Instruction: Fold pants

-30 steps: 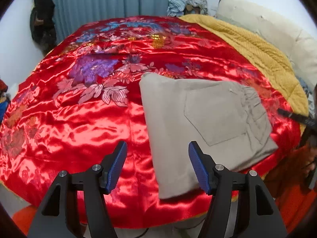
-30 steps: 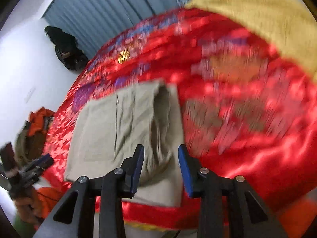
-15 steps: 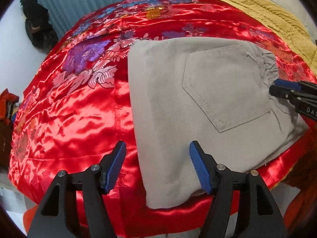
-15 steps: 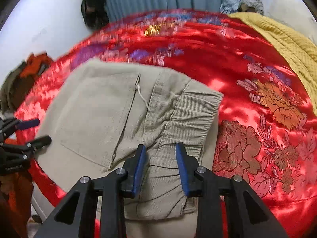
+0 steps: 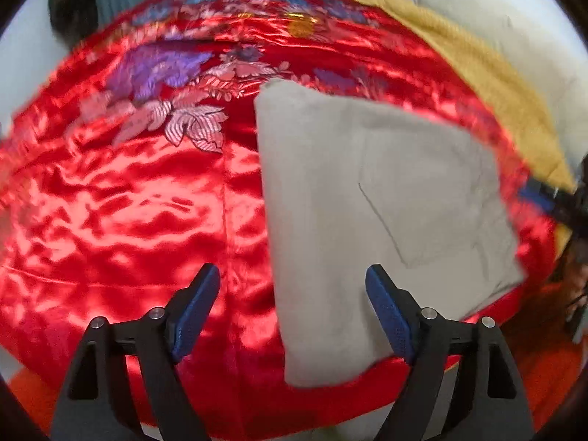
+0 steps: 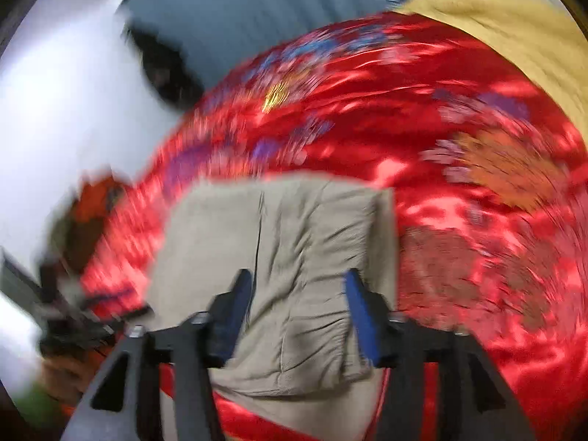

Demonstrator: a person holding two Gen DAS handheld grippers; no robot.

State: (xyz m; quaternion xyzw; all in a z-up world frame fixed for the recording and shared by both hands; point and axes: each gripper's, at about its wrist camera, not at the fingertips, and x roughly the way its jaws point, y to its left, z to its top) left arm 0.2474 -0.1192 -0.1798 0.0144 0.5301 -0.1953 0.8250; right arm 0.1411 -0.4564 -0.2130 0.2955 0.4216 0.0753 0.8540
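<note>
Folded beige pants (image 5: 367, 205) lie flat on the red floral bedspread (image 5: 128, 202), back pocket up, near the bed's front edge. My left gripper (image 5: 290, 308) hangs above the pants' left fold edge, its jaws opening wide, nothing pressed between the pads. The other gripper shows at the right rim (image 5: 547, 202). In the blurred right wrist view the pants (image 6: 279, 242) lie below my right gripper (image 6: 297, 312). Its jaws are opening over the gathered waistband, and the pads do not squeeze the cloth.
A mustard knit blanket (image 5: 477, 66) and a cream pillow (image 5: 514, 36) lie on the bed's right side. Grey curtains (image 6: 239, 11) and a dark hanging garment (image 6: 161, 70) are at the back. Orange clothing (image 6: 92, 205) sits left of the bed.
Both grippers' jaws have spread wider. The left view pulled back from the pants after dipping close. The right view swung sharply and is now blurred.
</note>
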